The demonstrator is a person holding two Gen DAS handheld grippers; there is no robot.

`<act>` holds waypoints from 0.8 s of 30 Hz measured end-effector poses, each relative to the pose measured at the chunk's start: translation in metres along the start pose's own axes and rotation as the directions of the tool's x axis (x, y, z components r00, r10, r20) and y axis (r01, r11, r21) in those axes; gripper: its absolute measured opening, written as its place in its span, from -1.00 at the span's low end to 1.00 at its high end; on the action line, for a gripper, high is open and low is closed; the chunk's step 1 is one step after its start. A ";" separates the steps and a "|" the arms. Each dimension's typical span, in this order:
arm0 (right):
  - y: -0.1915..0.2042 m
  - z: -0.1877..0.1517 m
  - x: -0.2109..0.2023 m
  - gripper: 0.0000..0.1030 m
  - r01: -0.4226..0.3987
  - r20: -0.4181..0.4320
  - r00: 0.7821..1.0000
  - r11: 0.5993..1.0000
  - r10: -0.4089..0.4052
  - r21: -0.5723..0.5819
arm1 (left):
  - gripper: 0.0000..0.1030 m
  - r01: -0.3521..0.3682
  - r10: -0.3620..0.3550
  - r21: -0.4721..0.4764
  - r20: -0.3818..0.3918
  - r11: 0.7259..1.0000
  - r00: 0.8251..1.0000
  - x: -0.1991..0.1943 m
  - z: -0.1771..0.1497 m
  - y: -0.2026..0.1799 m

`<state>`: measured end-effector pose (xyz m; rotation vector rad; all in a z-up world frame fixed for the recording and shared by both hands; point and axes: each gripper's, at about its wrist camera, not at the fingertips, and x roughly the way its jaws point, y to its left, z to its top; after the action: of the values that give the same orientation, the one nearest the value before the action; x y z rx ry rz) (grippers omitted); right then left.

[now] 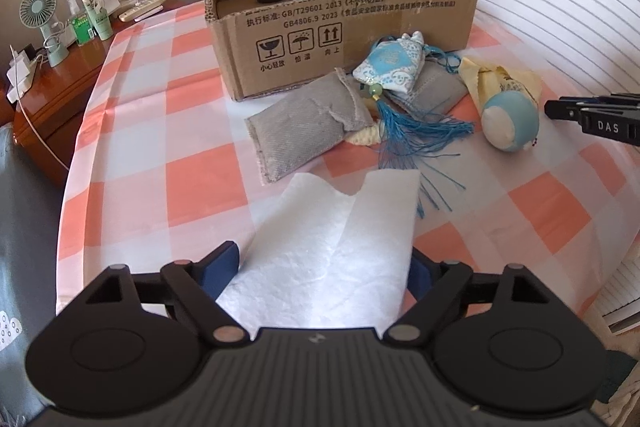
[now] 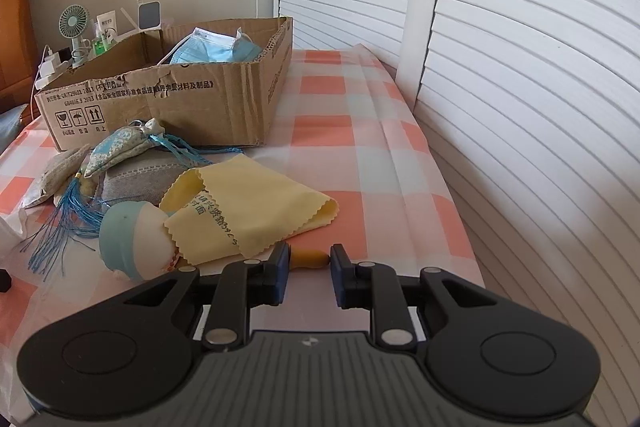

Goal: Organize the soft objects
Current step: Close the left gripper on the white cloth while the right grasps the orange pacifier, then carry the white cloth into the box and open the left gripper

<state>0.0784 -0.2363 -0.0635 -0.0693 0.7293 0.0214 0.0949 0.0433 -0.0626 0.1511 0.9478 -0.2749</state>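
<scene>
The left gripper [image 1: 326, 267] clamps a soft, quilted white tissue [image 1: 340, 247] at lower centre; the right gripper [image 2: 308, 273] gapes beside a scalloped yellow cloth [image 2: 256, 205].

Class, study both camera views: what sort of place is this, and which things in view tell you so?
Most likely a room in a home, perhaps a bedroom. A checked cloth covers the work surface, white louvred doors stand beside it, and a wooden side cabinet holds a small desk fan and toiletry bottles.
</scene>
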 end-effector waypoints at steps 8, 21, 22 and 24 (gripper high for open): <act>0.001 -0.001 -0.003 -0.52 -0.008 0.011 1.000 1.000 0.008 -0.006 | -0.24 0.021 -0.021 -0.011 0.007 1.000 1.000 -0.008 -0.001 -0.005; -0.001 0.003 -0.018 -0.53 -0.010 0.043 0.999 0.999 0.012 -0.039 | -0.52 0.017 -0.018 0.043 0.021 0.999 1.000 -0.021 0.005 -0.015; -0.001 0.004 -0.019 -0.53 -0.011 0.045 0.999 0.999 0.012 -0.042 | -0.53 0.016 -0.017 0.047 0.026 0.999 1.000 -0.023 0.006 -0.015; -0.002 0.005 -0.022 -0.53 -0.012 0.048 0.999 0.999 0.014 -0.050 | -0.55 0.018 -0.020 0.057 0.033 0.998 0.999 -0.026 0.008 -0.016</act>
<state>0.0654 -0.2375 -0.0455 -0.1112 0.6805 0.0532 0.0819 0.0303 -0.0367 0.1888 0.9085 -0.3206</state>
